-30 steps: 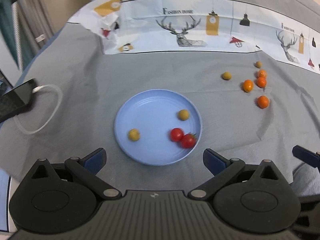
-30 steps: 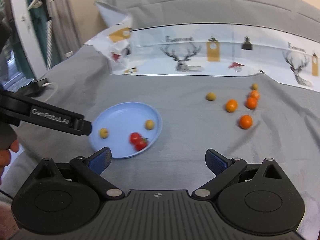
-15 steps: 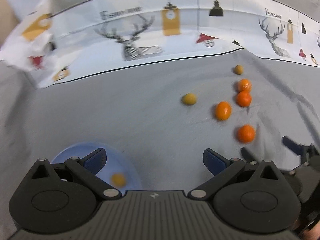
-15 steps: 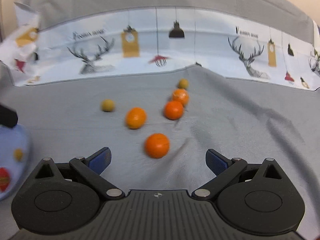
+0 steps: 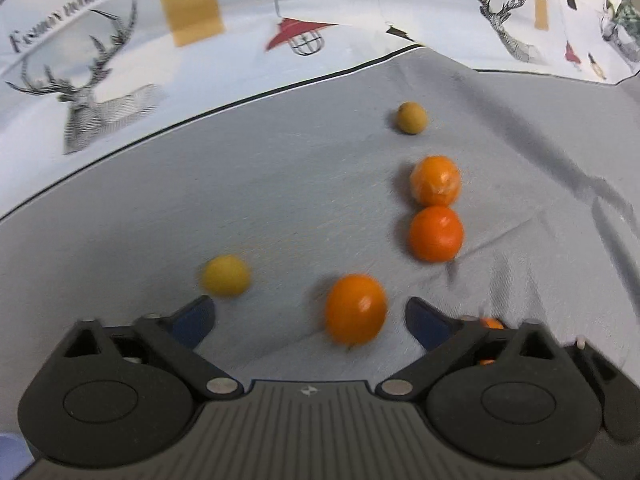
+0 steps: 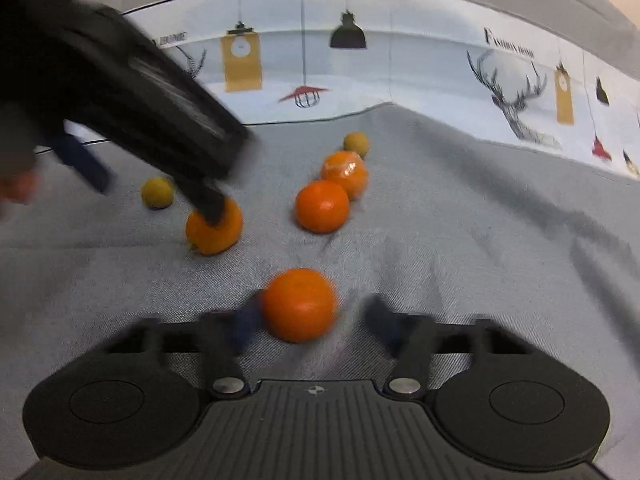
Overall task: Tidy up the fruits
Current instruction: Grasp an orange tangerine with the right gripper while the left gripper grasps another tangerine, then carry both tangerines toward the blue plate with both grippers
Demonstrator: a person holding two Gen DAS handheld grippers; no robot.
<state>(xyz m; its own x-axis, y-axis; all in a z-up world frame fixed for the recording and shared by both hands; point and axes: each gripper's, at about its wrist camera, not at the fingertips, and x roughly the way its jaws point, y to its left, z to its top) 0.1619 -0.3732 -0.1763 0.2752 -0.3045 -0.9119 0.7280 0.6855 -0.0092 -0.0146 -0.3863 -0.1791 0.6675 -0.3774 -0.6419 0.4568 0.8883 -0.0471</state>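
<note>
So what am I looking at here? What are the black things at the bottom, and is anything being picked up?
There is no robot here: a person holds a two-finger gripper in each hand, and each carries a camera looking forward along its fingers. The black shapes at the bottom are the grippers' own bodies.

In the left camera's view, the left gripper is closing around an orange fruit; its pads are not yet on it. In the right camera's view, the right gripper is closing on another orange, with a gap showing on one side. The dark arm crossing that view is the left gripper.

On the grey cloth lie more oranges and two small yellowish fruits.
</note>
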